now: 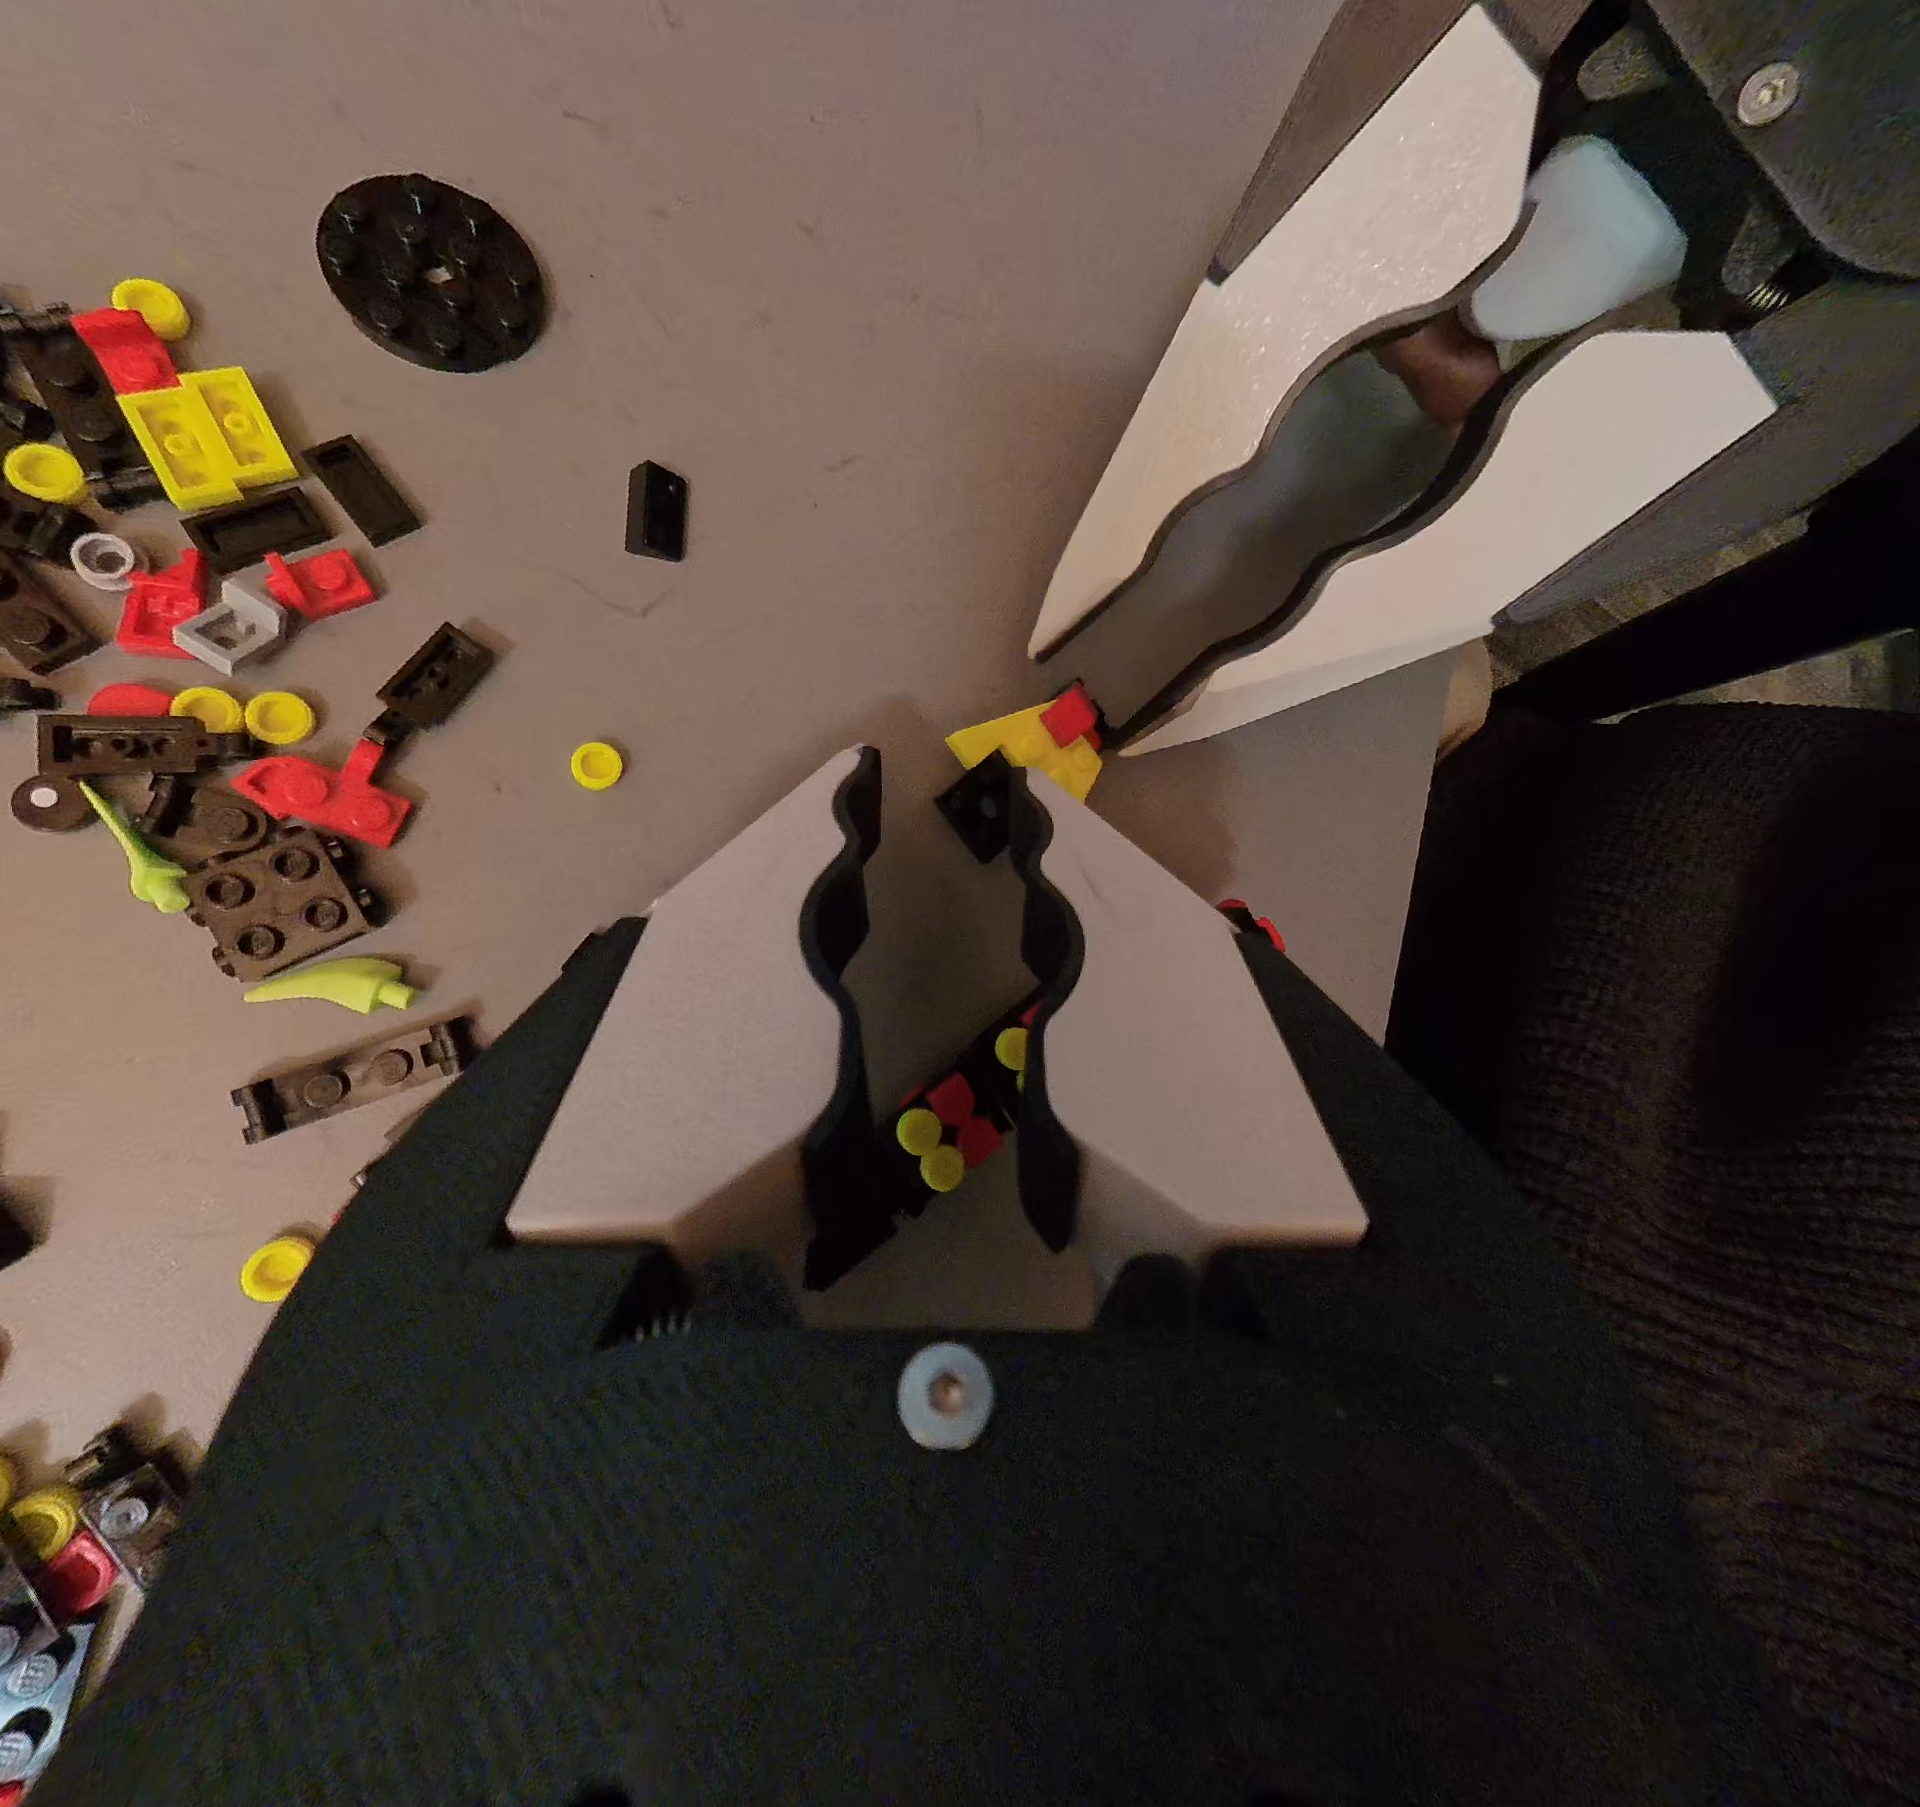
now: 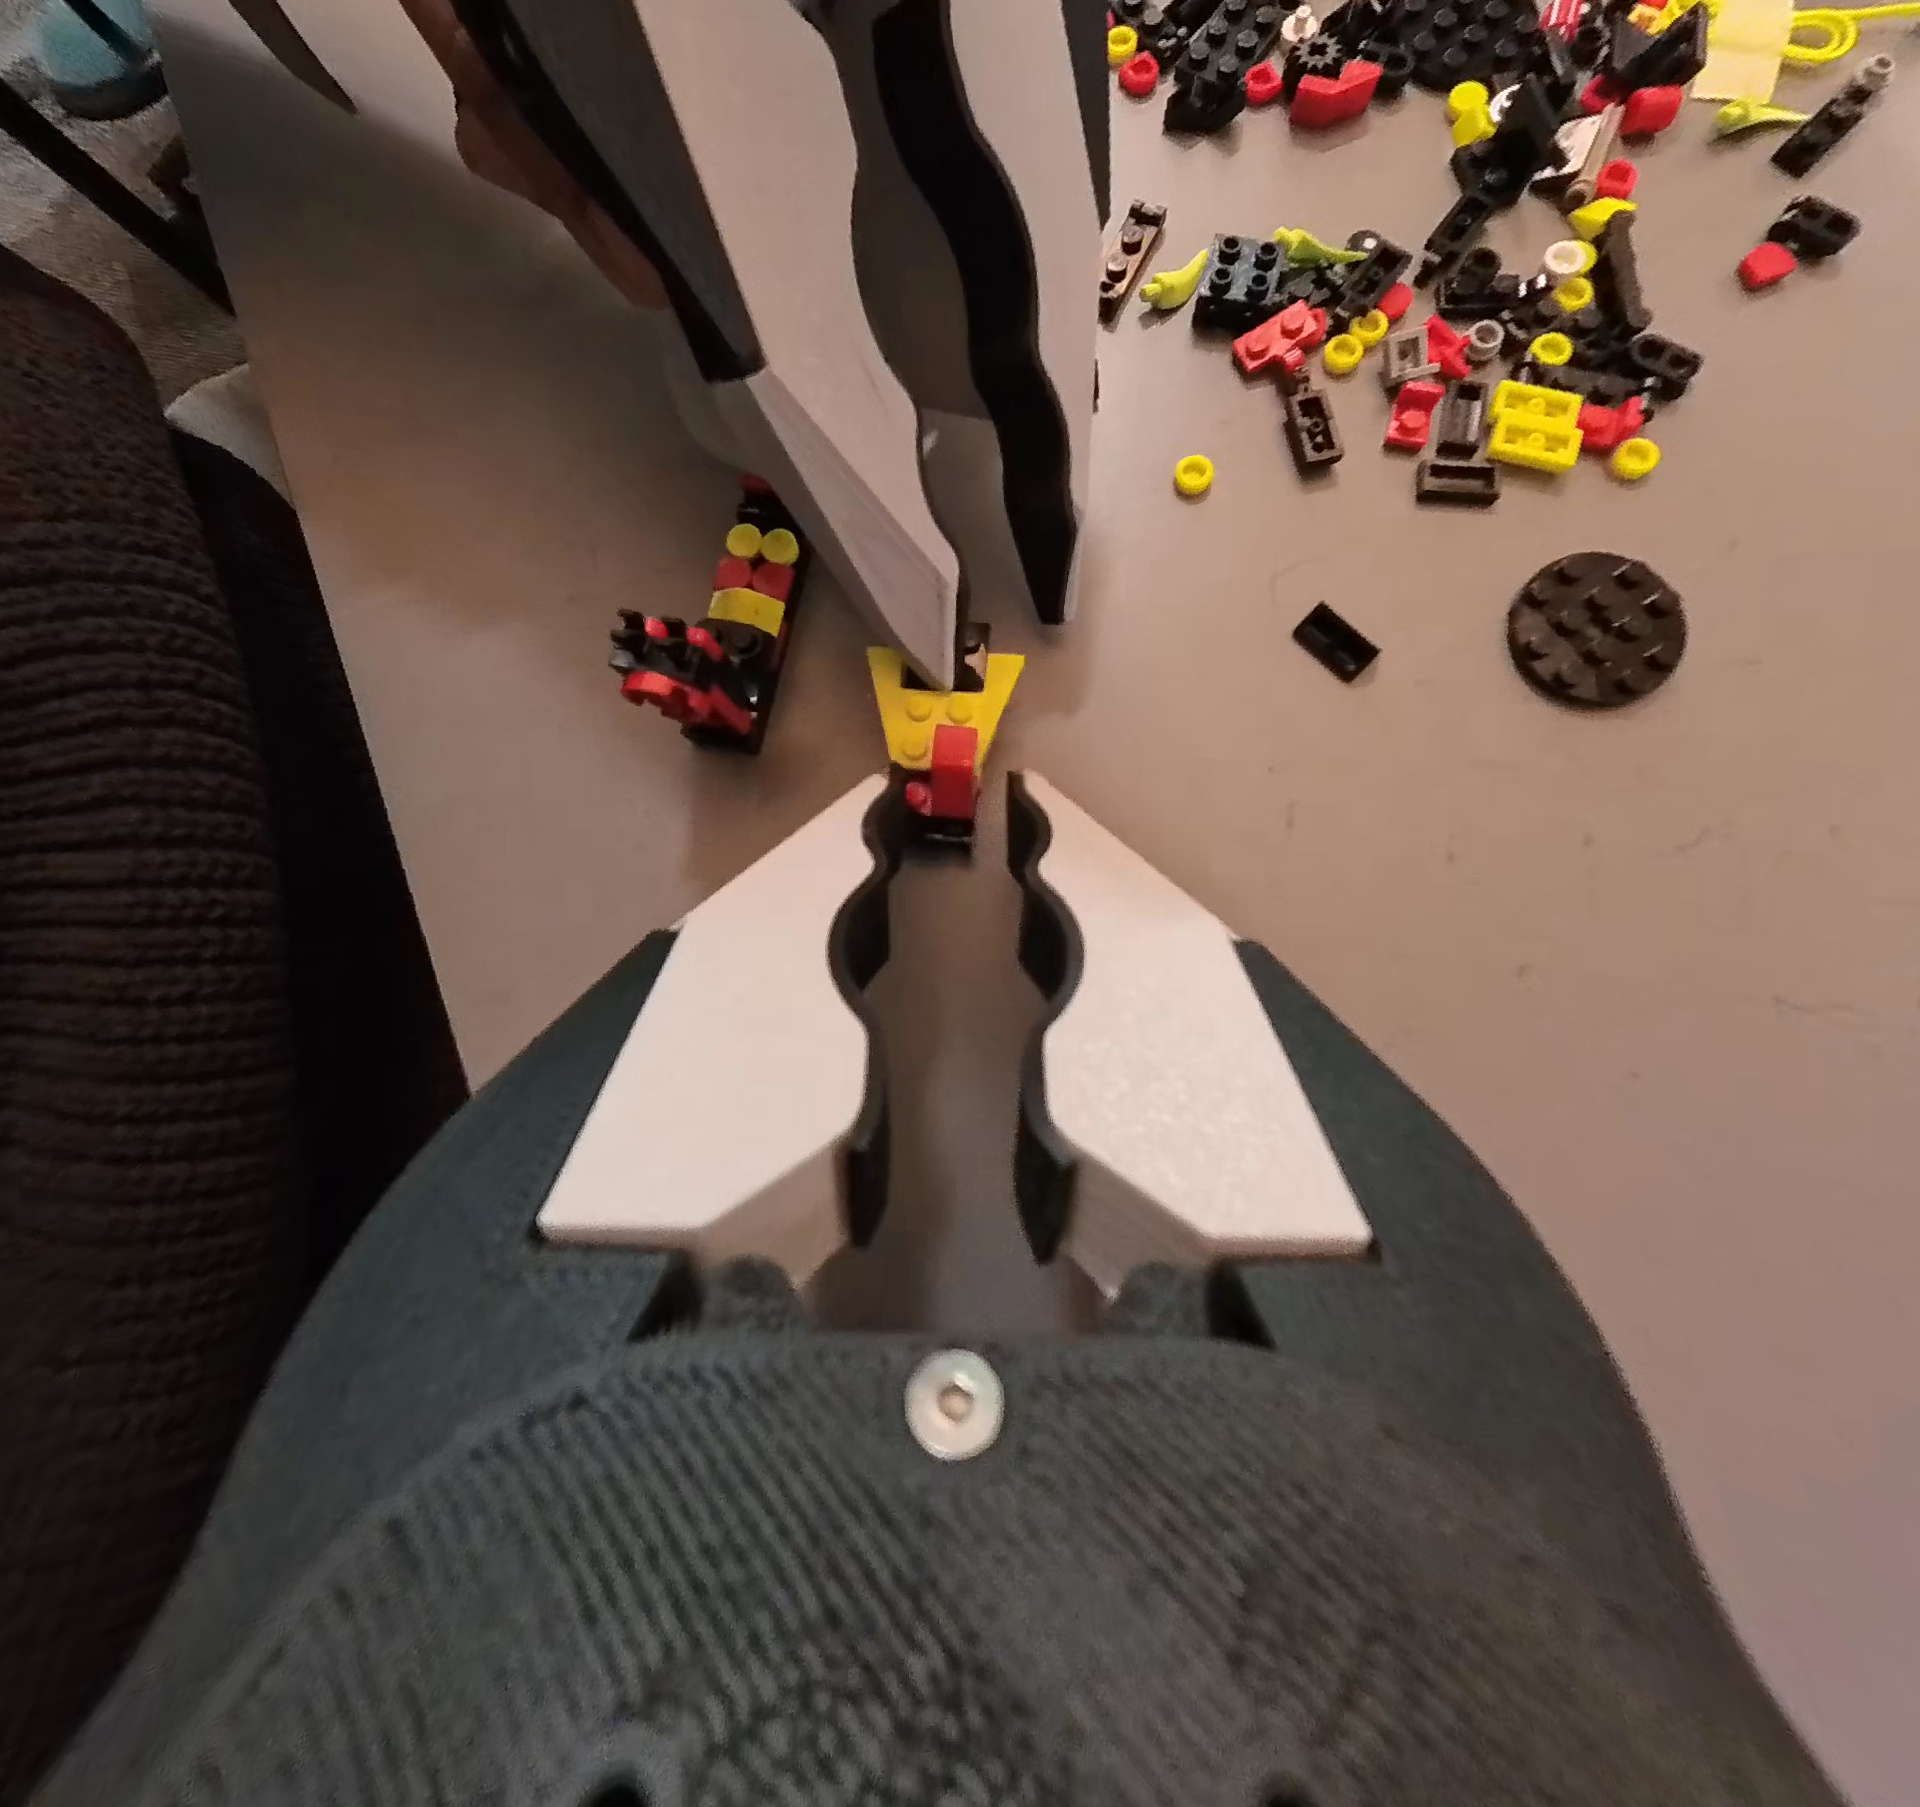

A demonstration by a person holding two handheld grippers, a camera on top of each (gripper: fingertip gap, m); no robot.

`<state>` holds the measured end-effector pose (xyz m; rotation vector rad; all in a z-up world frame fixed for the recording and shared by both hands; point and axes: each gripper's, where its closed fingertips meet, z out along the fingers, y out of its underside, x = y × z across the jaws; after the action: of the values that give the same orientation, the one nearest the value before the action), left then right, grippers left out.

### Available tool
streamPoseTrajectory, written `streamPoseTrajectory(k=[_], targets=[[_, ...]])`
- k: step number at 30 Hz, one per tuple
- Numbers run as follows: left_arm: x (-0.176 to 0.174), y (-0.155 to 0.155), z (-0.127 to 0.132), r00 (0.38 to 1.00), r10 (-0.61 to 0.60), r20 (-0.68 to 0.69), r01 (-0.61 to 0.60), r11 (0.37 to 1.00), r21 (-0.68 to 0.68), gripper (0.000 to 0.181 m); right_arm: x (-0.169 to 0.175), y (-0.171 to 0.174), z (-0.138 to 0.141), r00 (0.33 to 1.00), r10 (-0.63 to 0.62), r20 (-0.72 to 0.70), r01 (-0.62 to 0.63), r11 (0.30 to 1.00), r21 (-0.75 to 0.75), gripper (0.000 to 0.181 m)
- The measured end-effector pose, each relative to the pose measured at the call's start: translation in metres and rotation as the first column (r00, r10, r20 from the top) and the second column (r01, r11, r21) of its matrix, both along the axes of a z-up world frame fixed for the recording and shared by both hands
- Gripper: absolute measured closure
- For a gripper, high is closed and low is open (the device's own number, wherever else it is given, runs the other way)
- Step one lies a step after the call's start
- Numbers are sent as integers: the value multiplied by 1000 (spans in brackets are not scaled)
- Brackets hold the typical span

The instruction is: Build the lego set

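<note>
We are pinching the yellow wedge assembly (image 2: 940,718) at its narrow end in the right gripper (image 2: 943,801), long axis pointing away, while the left gripper (image 1: 951,801), jaws parted, is meeting its far end

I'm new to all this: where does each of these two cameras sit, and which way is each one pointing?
Left wrist view: sits on the left gripper, looking along its open fingers down at the table; the right gripper enters from the upper right.
Right wrist view: sits on the right gripper, facing the other way; the left gripper comes in from the top.
Shared: the yellow wedge assembly between the tips, the round black plate and the loose brick pile.
</note>
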<state>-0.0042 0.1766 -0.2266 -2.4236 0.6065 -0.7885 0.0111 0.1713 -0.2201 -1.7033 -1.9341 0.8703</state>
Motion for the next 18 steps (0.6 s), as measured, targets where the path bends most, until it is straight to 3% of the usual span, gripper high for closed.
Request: streamPoseTrajectory(k=[1,8,18], targets=[[0,0,0,1000,0,0,0,1000,0,159,0,1,2,1000,-4,-11,4,1000,2,162],[1,0,0,1000,0,2,0,1000,-3,160,-4,0,10,999,0,-48,0,1000,2,176],[2,-1,0,1000,-3,7,3,1000,-5,162,-4,-1,5,999,2,-39,-2,1000,-6,180]])
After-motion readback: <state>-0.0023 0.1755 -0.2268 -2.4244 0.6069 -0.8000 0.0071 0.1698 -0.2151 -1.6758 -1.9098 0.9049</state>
